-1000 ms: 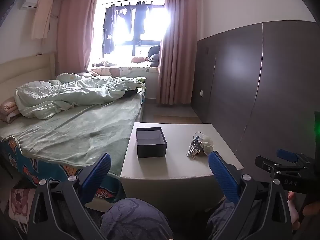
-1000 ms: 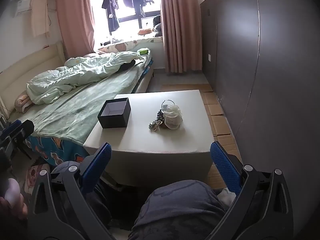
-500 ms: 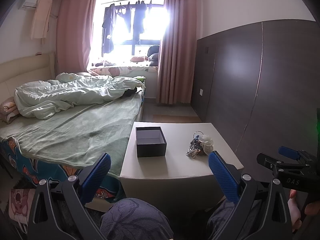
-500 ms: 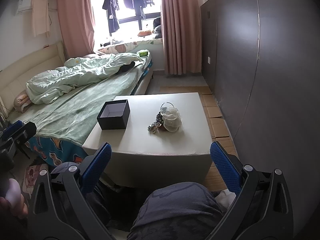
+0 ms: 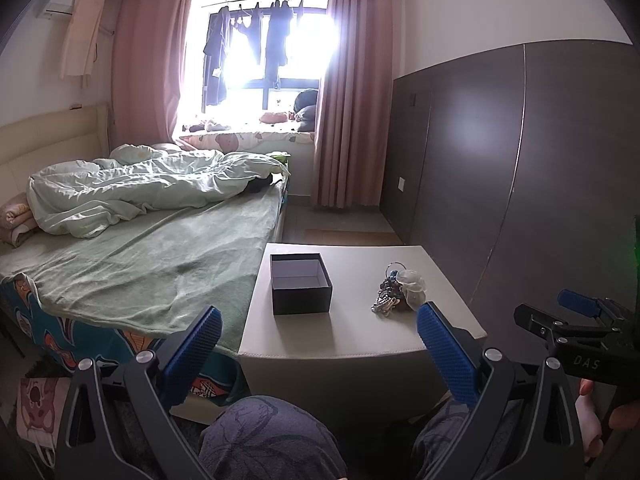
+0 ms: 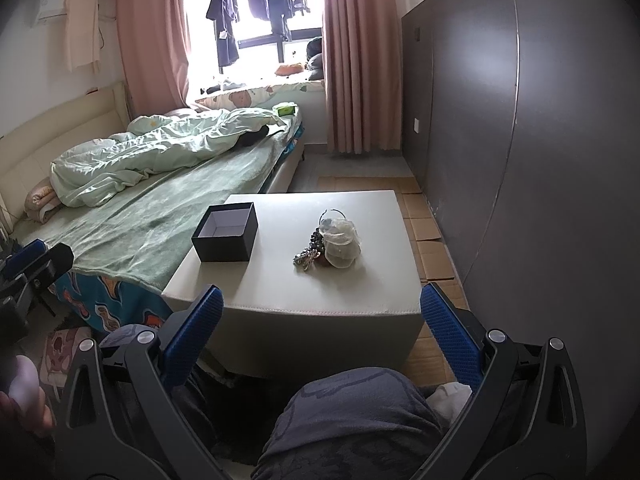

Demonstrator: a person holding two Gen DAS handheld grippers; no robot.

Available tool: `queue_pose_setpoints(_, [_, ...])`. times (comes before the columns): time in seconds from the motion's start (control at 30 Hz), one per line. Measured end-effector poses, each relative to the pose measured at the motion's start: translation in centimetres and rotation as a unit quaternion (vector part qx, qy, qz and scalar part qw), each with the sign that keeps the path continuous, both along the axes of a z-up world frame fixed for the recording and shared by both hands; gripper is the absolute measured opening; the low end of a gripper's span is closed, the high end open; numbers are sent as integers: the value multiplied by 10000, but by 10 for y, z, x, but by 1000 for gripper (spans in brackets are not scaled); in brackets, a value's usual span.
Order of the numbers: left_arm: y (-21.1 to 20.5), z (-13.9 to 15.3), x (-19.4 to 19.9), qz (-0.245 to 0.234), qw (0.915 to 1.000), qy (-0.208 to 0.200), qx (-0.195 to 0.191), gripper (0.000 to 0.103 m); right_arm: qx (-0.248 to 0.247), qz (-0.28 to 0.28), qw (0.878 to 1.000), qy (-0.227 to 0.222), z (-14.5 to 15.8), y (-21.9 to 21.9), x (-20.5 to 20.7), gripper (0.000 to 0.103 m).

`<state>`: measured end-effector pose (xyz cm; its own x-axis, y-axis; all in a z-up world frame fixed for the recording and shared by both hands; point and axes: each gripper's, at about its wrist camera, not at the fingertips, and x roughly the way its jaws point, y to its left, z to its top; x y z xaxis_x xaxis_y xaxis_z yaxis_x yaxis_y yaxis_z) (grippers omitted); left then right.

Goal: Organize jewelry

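A heap of jewelry [image 5: 394, 290] [image 6: 332, 244] with pale pouches, beads and a ring lies on the right half of a low white table [image 5: 360, 336] [image 6: 280, 292]. An open black box [image 5: 300, 282] [image 6: 226, 232] with a pale empty inside stands to its left. My left gripper [image 5: 320, 336] is open and empty, held short of the table's near edge. My right gripper [image 6: 322, 320] is open and empty too, also in front of the near edge. Its tip shows at the right of the left wrist view [image 5: 576, 320].
A bed [image 5: 140, 256] with a green blanket touches the table's left side. A dark panelled wall [image 5: 520, 180] runs along the right. The person's knees [image 6: 360, 412] are below the grippers. Cardboard sheets [image 6: 428, 236] cover the floor by the wall.
Both views have shifted slightly; the grippers drifted a little relative to the table and stay open. The box and jewelry have not moved.
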<state>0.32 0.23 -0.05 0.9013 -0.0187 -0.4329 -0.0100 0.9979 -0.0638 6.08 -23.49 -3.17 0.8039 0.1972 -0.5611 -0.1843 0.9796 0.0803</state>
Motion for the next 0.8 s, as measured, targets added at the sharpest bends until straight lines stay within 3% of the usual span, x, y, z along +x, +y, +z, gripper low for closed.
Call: queue_pose_setpoints(0.8, [0,9,-12,-68,9999,-60,-63,95,-39,-42,9997,-256,12,0,-12,99])
